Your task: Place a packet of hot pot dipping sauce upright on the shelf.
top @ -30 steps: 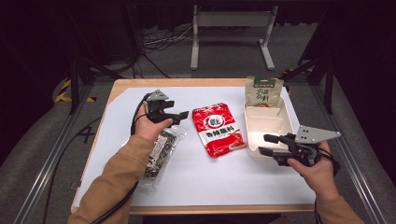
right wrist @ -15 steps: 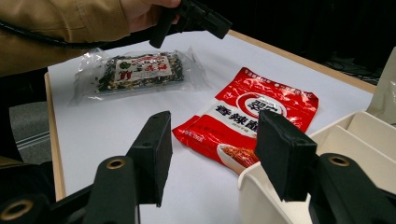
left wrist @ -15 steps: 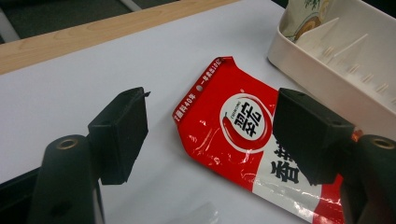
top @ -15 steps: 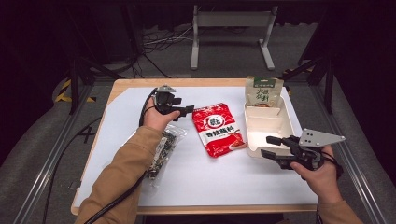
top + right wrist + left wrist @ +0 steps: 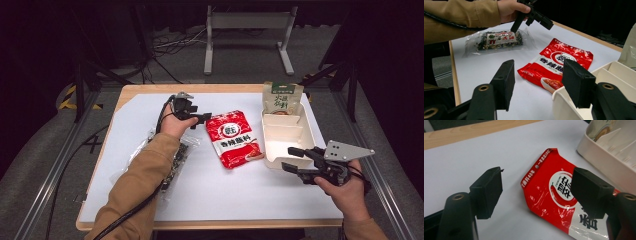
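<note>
Packing judged barely begun: one packet of three in tray. Clear plastic seaweed packet (image 5: 172,157) far left of white divided plastic tray (image 5: 306,137), untouched. Left gripper (image 5: 206,118) jaws spread, empty, just closing slightly, at top corner of red glossy seasoning packet (image 5: 234,138), just left of tray. Green-topped beige pouch (image 5: 282,96) leans in tray's far compartment; near compartments bare. Right gripper (image 5: 291,159) at tray's near edge, jaws just opening, empty.

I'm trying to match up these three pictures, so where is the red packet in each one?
High view: the red packet lies mid-table, between the left gripper and the white tray.
Left gripper view: it runs from centre to lower right, partly behind the right-hand jaw.
Right gripper view: it lies at centre, beyond the jaws.
Shared landmark: the white tray beside the packet.
</note>
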`<action>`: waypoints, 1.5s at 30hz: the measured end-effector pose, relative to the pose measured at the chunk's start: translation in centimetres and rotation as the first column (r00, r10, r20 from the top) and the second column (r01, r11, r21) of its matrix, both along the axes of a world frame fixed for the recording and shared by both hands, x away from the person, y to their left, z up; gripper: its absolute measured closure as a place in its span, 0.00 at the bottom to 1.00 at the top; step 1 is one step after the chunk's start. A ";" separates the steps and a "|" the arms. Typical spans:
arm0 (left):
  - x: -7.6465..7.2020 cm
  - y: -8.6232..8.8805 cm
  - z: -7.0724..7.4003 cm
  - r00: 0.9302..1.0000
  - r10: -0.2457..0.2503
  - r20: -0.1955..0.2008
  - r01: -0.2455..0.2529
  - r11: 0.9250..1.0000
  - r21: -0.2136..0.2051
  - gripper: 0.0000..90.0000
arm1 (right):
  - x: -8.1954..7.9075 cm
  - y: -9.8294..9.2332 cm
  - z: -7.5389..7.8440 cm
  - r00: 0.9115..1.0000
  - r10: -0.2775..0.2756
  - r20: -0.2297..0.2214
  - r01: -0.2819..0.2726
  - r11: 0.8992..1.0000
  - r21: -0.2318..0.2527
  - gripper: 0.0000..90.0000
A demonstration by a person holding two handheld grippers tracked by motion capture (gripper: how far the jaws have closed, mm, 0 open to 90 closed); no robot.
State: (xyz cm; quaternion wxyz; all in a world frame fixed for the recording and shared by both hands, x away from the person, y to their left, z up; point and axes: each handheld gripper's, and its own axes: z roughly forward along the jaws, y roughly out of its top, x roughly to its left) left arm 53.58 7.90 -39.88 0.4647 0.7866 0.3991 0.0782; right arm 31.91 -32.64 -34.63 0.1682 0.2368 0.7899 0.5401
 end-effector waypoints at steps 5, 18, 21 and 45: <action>0.5 -0.3 -0.8 1.000 0.001 -0.031 -0.002 1.000 -0.021 0.29 | 0.0 0.1 0.0 1.000 0.001 0.000 -0.001 1.000 0.004 0.46; 1.5 -0.8 -3.2 0.988 -0.014 -0.152 0.003 0.997 -0.072 0.42 | 0.0 0.4 -0.2 1.000 0.013 -0.008 -0.013 1.000 0.003 0.45; 1.7 -0.9 -3.5 0.986 -0.009 -0.166 -0.004 0.997 -0.078 0.44 | 0.0 0.4 -0.2 1.000 0.019 -0.008 -0.019 1.000 0.004 0.45; 2.3 -2.4 -4.5 0.979 -0.039 -0.198 0.024 0.997 -0.078 0.45 | 0.0 0.6 -0.6 0.999 0.034 -0.019 -0.034 0.999 -0.005 0.44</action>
